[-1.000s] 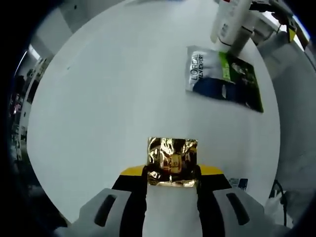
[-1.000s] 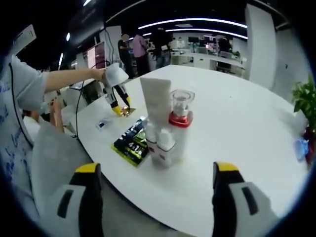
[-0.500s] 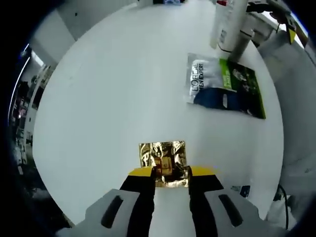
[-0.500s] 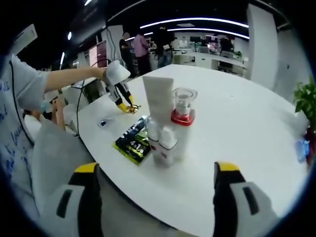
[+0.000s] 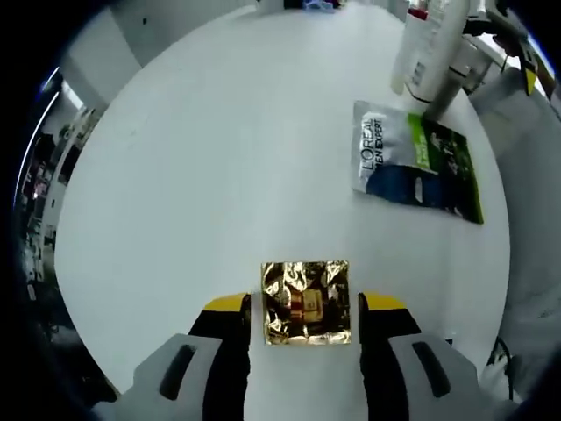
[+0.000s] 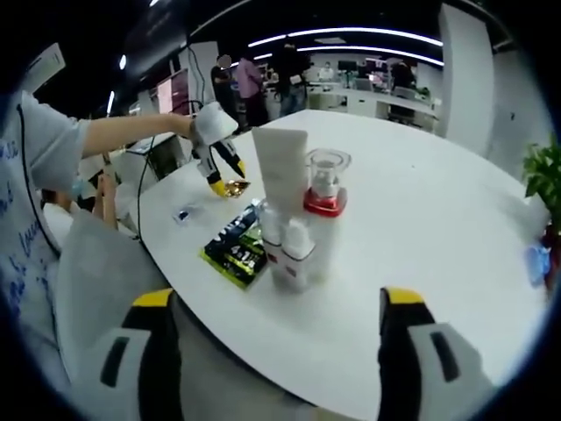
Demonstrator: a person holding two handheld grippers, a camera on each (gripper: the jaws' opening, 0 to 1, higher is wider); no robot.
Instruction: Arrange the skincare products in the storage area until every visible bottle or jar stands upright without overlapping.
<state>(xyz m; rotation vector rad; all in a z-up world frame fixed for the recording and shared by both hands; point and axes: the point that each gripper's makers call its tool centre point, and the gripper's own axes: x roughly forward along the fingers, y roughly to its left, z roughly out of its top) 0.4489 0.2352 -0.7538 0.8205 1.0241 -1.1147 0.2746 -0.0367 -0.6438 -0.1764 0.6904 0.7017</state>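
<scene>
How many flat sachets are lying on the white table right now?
2: a gold foil sachet between the left gripper's open jaws, and a green, blue and white sachet lying beside the upright bottles. Others may be hidden behind those.

Near edge of the table [image 6: 412,263]: I see bare white top in front of my right gripper [image 6: 276,351], its jaws wide apart with nothing between them.
Middle of the table: a tight cluster of bottles [image 6: 298,219] stands upright, blocking a straight pass.
Just beside the cluster, edge side: a flat sachet [image 5: 416,162] lies in the way.
Left end: my left gripper [image 5: 302,329] straddles a gold foil packet [image 5: 307,301], jaws apart.
Far side: wide open top.
</scene>
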